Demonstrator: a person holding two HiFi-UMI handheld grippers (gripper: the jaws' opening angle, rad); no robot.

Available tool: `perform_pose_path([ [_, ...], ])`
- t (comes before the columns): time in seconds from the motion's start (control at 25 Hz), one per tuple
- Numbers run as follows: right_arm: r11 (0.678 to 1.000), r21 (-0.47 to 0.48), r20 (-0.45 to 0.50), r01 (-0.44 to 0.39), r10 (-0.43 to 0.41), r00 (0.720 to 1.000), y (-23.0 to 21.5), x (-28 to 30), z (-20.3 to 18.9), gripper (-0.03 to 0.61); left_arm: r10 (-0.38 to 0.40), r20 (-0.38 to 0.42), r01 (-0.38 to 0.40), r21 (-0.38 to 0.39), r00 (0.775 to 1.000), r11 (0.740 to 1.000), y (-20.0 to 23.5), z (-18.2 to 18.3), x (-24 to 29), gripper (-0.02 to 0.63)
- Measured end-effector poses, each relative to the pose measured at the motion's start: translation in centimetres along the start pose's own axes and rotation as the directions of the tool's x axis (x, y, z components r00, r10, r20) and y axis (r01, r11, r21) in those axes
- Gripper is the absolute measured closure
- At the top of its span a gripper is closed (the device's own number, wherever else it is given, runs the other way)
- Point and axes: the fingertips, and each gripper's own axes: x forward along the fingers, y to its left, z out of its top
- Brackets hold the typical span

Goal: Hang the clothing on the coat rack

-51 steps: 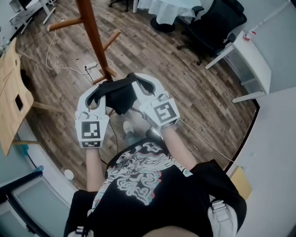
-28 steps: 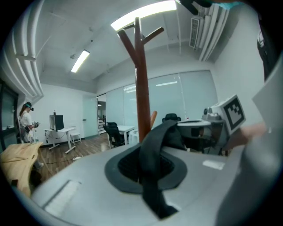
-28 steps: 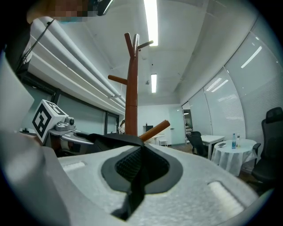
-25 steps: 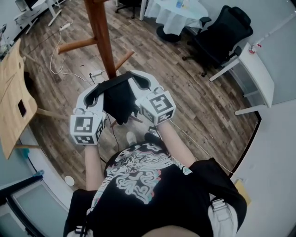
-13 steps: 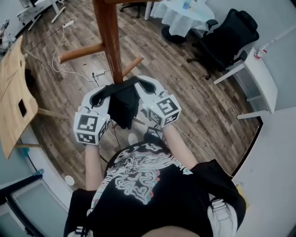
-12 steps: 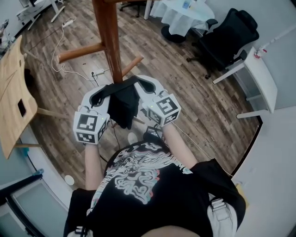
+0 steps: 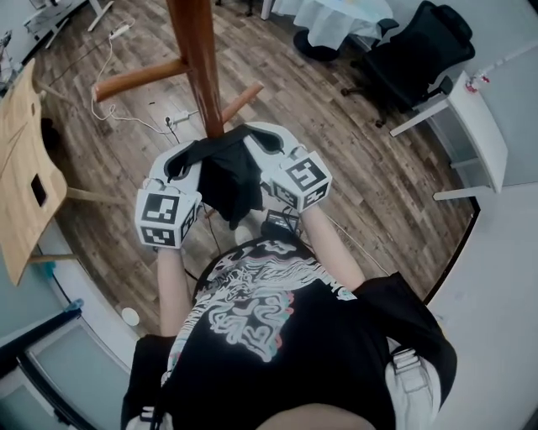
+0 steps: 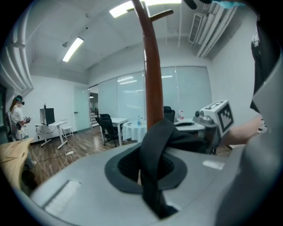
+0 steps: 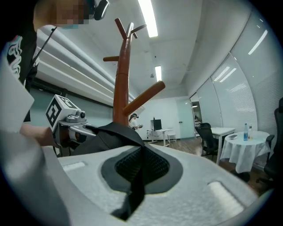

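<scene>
Left gripper (image 7: 175,165) and right gripper (image 7: 256,137) are each clamped on a fold of the black clothing (image 7: 227,180). It sags between them in the air, just in front of the coat rack (image 7: 200,59) pole. It looks soft, light and limp, so a hold near its top edge seems best. What kind of garment it is I cannot tell, and the head view cuts off the rack's top.

Black clothing (image 7: 227,180), red-brown coat rack (image 7: 200,59), plank floor (image 7: 361,159) — grey-brown, streaked — black office chair (image 7: 420,46), white tablecloth (image 7: 336,10)
</scene>
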Motion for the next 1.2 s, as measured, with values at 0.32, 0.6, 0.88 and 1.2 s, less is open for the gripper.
perform_pose_path([
  [0.32, 0.999, -0.031, -0.060, -0.025, 0.023, 0.998, 0.4, -0.2, -1.7, 0.577, 0.009, -0.027, -0.009, -0.015, 1.000, 1.000, -0.3, -1.6, 0.3, 0.609],
  [0.6, 0.998, -0.036, -0.104, -0.054, 0.050, 0.993, 0.6, -0.2, -2.9, 0.577, 0.009, -0.081, -0.013, -0.050, 0.997, 0.999, -0.7, -4.1, 1.2, 0.609],
  [0.88, 0.999, -0.020, -0.121, -0.050, 0.047, 0.992, 0.6, -0.6, -4.0, 0.577, 0.000, -0.094, -0.005, -0.056, 0.996, 0.998, -1.2, -4.8, 1.5, 0.609],
  [1.2, 0.999, -0.007, -0.136, -0.034, 0.033, 0.990, 0.7, -0.8, -4.7, 0.577, -0.003, -0.111, -0.003, -0.054, 0.994, 0.999, -1.9, -5.9, 1.5, 0.609],
])
